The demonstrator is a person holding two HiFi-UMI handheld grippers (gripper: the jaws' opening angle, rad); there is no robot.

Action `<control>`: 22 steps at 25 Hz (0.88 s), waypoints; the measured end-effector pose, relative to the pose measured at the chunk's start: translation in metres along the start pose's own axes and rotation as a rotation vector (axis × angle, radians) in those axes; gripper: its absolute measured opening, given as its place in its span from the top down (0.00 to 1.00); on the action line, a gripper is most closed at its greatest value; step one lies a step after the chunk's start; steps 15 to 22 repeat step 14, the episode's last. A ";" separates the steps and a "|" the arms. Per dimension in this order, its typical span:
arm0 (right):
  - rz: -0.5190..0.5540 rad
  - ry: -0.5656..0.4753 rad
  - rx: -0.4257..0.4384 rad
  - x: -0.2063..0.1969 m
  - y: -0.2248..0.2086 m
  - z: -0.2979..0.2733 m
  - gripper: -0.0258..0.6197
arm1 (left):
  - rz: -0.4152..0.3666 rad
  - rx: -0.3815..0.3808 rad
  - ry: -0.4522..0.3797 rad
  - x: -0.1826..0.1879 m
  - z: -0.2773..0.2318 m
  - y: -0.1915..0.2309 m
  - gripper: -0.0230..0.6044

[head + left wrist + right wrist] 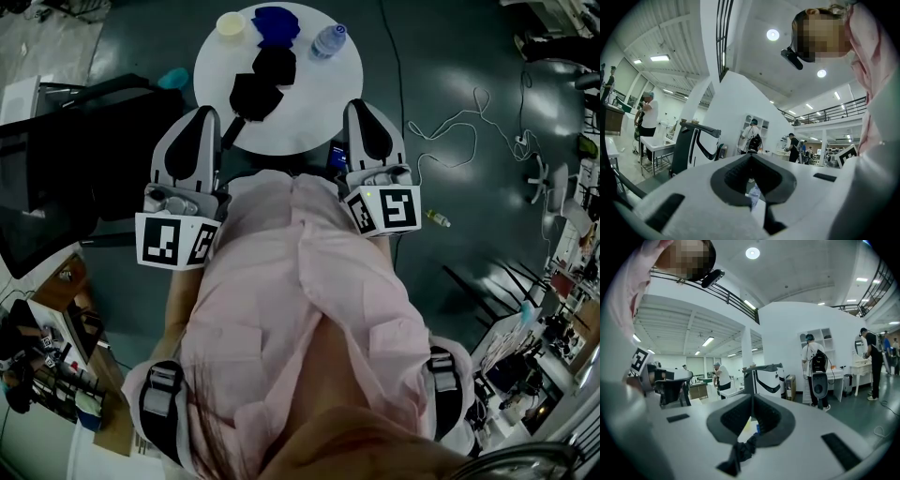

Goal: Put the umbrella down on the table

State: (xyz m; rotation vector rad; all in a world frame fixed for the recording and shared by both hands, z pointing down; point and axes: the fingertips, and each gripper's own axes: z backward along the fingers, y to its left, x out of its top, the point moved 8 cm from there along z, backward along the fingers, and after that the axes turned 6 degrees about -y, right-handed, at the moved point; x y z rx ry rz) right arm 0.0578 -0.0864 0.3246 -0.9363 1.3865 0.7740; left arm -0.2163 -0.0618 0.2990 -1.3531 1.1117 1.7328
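Pink shirt fabric (300,309) of the person is seen closest in the head view, filling the middle and the 6 o'clock part. Just past it the left gripper (208,112) at 10 o'clock and the right gripper (362,107) at 2 o'clock are held about level in front of the chest. Both are aimed at the round white table (328,94) at 12 o'clock, and neither is seen to touch anything on it. The black folded fabric umbrella (261,84) is found lying on the tabletop, left of its centre and apart from both grippers. The task is therefore judged done, and the grippers are judged to be held back clear of it. Beyond the umbrella a cream cup (231,24), a blue crumpled object (276,24) and a clear plastic bottle (329,40) are ranged along the far rim.

In the left gripper view the jaws are seen pressed together at the tips with nothing gripped. Only the bottle is glimpsed through the notch, at 6 o'clock.

In the right gripper view the jaws are likewise closed tip to tip on nothing. Dark crumpled fabric, probably the umbrella (740,452) on the table beyond, is seen through the gap at 6 o'clock and is not pinched by the pads.
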 end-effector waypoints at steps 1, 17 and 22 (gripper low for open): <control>0.001 0.001 0.000 0.000 0.001 -0.001 0.91 | 0.003 0.000 0.000 -0.001 0.000 0.001 0.93; 0.010 0.008 0.017 -0.001 0.009 -0.008 0.91 | 0.040 0.024 0.000 -0.002 0.004 0.012 0.93; 0.010 0.008 0.017 -0.001 0.009 -0.008 0.91 | 0.040 0.024 0.000 -0.002 0.004 0.012 0.93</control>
